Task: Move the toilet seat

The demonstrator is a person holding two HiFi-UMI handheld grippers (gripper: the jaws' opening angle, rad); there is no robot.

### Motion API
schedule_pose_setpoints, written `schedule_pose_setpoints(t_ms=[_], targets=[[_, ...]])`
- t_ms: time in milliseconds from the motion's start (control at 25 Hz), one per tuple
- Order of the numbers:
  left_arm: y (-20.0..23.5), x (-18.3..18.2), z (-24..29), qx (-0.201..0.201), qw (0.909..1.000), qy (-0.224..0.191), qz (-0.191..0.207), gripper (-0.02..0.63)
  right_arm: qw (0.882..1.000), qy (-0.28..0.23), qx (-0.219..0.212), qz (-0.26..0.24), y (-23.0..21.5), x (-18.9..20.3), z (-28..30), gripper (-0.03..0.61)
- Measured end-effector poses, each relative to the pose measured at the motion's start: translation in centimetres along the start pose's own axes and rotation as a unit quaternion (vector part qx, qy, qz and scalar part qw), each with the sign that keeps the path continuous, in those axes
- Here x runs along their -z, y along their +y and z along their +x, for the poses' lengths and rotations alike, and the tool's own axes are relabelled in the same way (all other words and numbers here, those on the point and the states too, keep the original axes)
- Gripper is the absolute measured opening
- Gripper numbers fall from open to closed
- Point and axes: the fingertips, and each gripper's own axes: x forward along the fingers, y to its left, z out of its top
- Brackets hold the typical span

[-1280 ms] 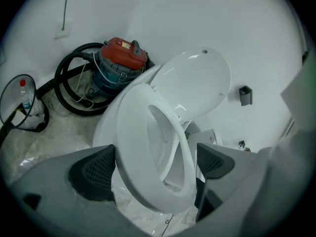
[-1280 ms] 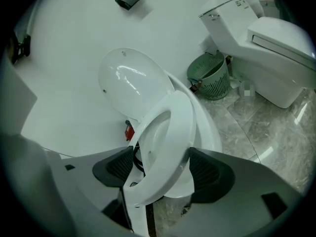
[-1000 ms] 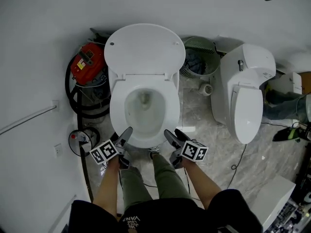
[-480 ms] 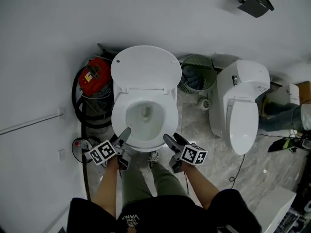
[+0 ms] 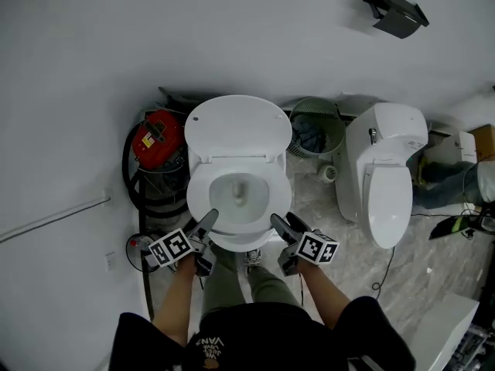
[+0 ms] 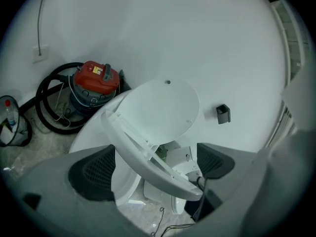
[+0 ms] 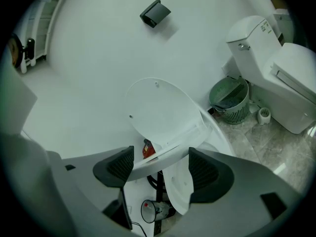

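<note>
Head view shows the red vacuum on the floor at the far left, just beside the toilet bowl. Next comes my left gripper, at the left of the bowl's front edge. In the left gripper view its jaws stand wide apart and clamp nothing. The toilet seat crosses the gap between them on a slant, and I cannot tell whether a pad touches it.

The seat lies on the bowl straight ahead of me. Its long axis runs from the front edge by my legs to the hinge at the back edge, where the lid stands up against the wall. Under the ring, both gripper views show things on the far side of the bowl, so I judge its front to be tilted up off the bowl.

My right gripper sits at the right of the front edge. Its jaws are also spread and shut on nothing, and the ring passes across their gap. Neither hand is nearer, since each is at its own side of the front rim. The hinge is the far end, so I judge any swing will carry the front rim up and away from me or down onto the bowl.

Right of the bowl's back edge stands a green basket, then a second toilet.
</note>
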Motion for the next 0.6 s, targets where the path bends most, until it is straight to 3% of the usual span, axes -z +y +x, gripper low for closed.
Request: schedule_pose_setpoints(t_ms=[600], targets=[[-4.6,-5.5,1.8,0.045,0.9965,0.058,0.039,0.515,0.993,-0.1,0.025,0.064,2.9,-7.2,2.1,0.333]])
